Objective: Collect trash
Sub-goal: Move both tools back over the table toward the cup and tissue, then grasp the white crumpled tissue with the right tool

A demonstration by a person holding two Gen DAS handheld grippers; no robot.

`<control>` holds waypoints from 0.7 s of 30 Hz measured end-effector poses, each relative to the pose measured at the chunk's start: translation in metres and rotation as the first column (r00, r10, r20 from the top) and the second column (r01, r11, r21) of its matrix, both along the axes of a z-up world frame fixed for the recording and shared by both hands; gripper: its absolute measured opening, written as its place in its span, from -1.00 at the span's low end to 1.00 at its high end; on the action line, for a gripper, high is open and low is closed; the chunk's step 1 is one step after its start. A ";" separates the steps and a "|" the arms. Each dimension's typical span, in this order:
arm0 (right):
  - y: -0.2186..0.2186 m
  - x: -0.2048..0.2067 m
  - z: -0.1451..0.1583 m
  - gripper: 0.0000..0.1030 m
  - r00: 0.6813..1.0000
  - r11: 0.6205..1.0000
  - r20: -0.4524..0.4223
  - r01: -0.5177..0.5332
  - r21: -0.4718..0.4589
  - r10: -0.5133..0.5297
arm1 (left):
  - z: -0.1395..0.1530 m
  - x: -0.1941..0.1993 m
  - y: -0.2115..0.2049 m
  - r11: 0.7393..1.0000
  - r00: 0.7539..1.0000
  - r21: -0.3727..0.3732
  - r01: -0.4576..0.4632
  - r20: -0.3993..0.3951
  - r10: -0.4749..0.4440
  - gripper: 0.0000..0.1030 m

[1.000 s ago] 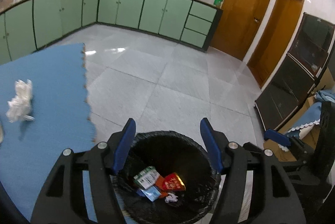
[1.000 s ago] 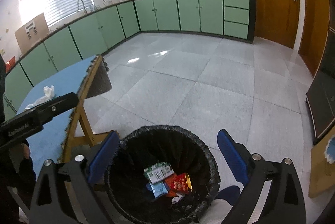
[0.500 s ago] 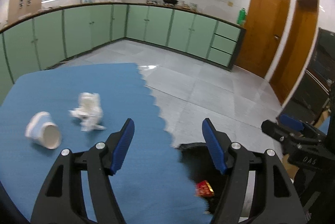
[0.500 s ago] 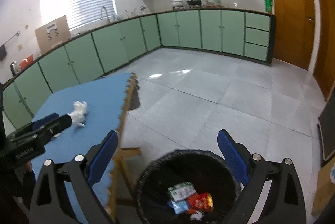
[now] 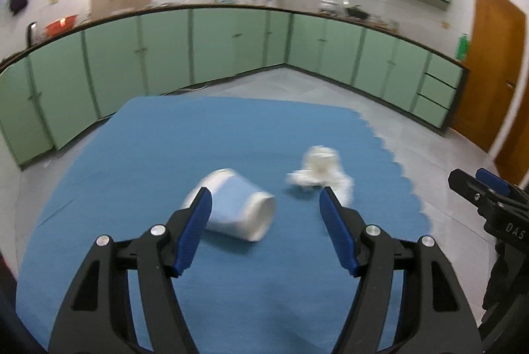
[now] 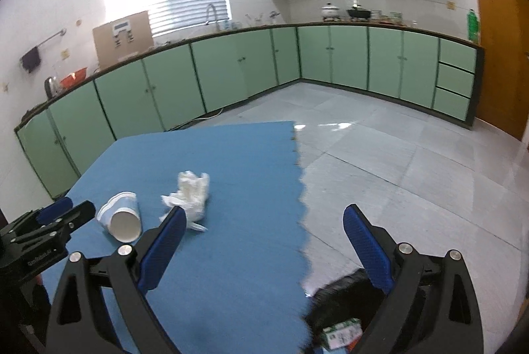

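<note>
Two grippers, both spread and empty, over a blue mat with two pieces of trash.

The left gripper (image 5: pixel 264 202) has its blue pads wide apart with nothing between them; just ahead of its left finger lies one white paper cup (image 5: pixel 236 208), tipped on its side with a pale blue band, its open mouth towards the camera in the right wrist view. Ahead of the right finger sits one crumpled white tissue (image 5: pixel 319 170), blurred, apparently apart from the cup. The right gripper (image 6: pixel 263 223) is likewise open and holds nothing; cup and tissue lie ahead to its left on the blue mat (image 6: pixel 238 162). Below its right finger one black bin (image 6: pixel 340 304) shows, with a printed carton inside.
</note>
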State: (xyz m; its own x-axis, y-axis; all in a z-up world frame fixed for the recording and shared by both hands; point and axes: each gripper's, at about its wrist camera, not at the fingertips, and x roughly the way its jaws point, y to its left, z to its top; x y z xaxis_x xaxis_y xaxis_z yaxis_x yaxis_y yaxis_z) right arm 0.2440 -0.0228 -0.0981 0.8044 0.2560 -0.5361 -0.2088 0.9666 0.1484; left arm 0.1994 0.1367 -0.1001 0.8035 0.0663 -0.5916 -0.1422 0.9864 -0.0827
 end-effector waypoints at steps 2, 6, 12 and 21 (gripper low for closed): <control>0.018 0.012 -0.007 0.82 1.000 1.000 -0.009 -0.014 -0.006 0.014 | -0.005 0.001 0.014 1.000 0.999 -0.005 -0.031 -0.008 0.031 0.28; 0.045 0.032 -0.019 0.82 0.999 0.999 -0.024 -0.029 -0.018 0.028 | -0.012 0.004 0.035 0.997 0.997 -0.017 -0.072 -0.018 0.071 0.28; 0.081 0.061 -0.036 0.81 0.997 0.997 -0.065 -0.038 -0.063 0.034 | -0.021 0.012 0.050 0.996 0.996 -0.034 -0.078 -0.040 0.077 0.28; 0.107 0.086 -0.052 0.76 0.991 0.993 -0.131 -0.039 -0.110 0.024 | -0.024 0.017 0.063 0.995 0.995 -0.049 -0.090 -0.044 0.088 0.28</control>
